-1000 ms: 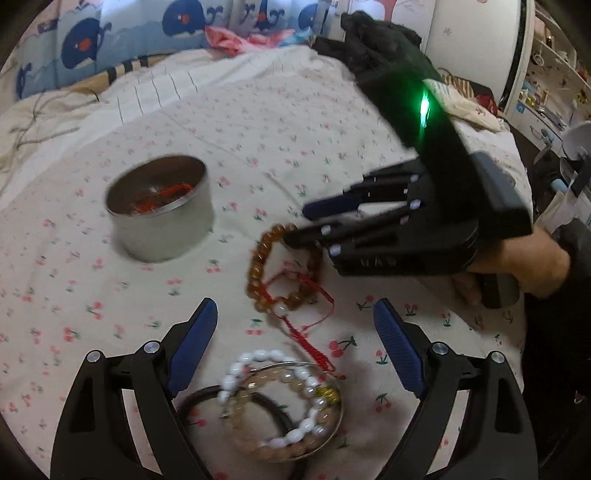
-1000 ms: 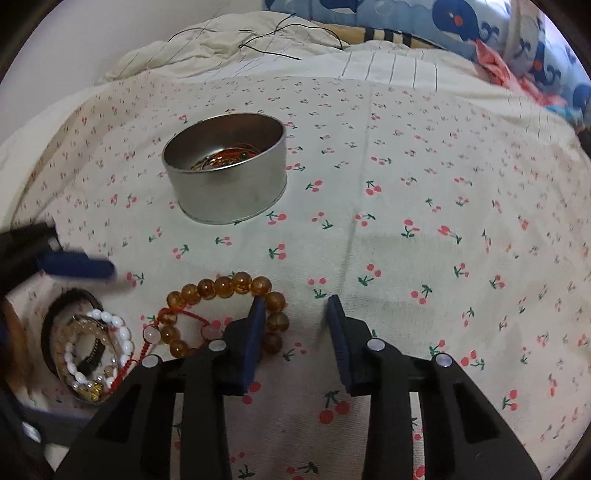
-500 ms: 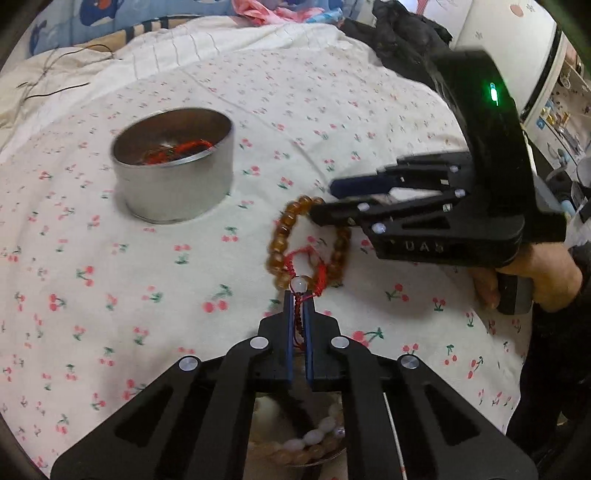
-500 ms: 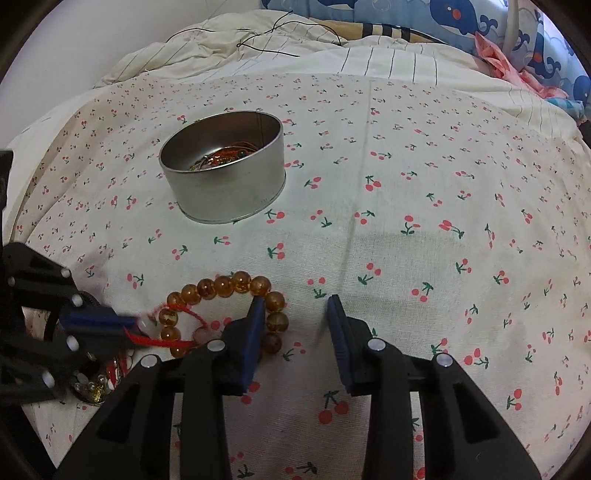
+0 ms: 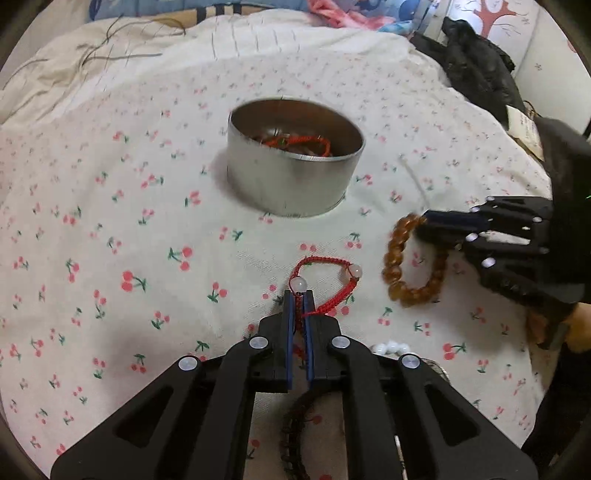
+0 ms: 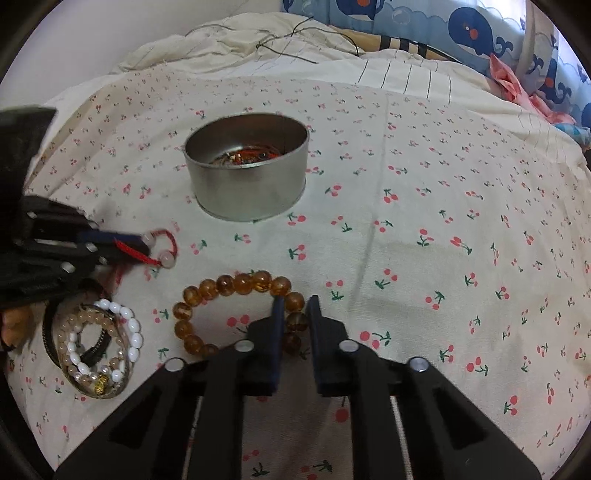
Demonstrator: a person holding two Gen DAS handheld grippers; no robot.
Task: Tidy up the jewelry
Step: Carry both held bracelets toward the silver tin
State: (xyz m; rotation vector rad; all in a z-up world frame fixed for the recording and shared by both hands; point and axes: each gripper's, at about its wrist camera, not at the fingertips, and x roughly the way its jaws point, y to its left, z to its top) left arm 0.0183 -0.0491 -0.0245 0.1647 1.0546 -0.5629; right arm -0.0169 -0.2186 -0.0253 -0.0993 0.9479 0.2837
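A bed is covered by a cream sheet (image 6: pixel 406 184) printed with small red cherries; at its far end a blue whale-print pillow (image 6: pixel 480 26) is seen. Near the middle of the sheet a round metal tin (image 6: pixel 246 173) stands upright and open, and red cord and other jewelry are seen lying inside it.

The left gripper (image 5: pixel 298 301) is pressed shut on a red cord bracelet (image 5: pixel 325 275), whose cord is pinched between the blue pads; its loop with two pale beads lies just in front of the fingertips, on the near side of the tin. Its jaws closed within the last second.

The right gripper (image 6: pixel 295 308) has just been closing, and its jaws are seen clamped on a bead of the amber bead bracelet (image 6: pixel 236 284). The rest of that bracelet lies as a ring on the sheet, to the left of the fingers in the right wrist view and well in front of the tin.

A small round dish (image 6: pixel 94 350) sits on the sheet near the left gripper; a white bead bracelet (image 6: pixel 129 328), a pale pinkish bead strand and a dark band are heaped in it.

A black garment (image 5: pixel 476 70) lies at the sheet's far right edge.
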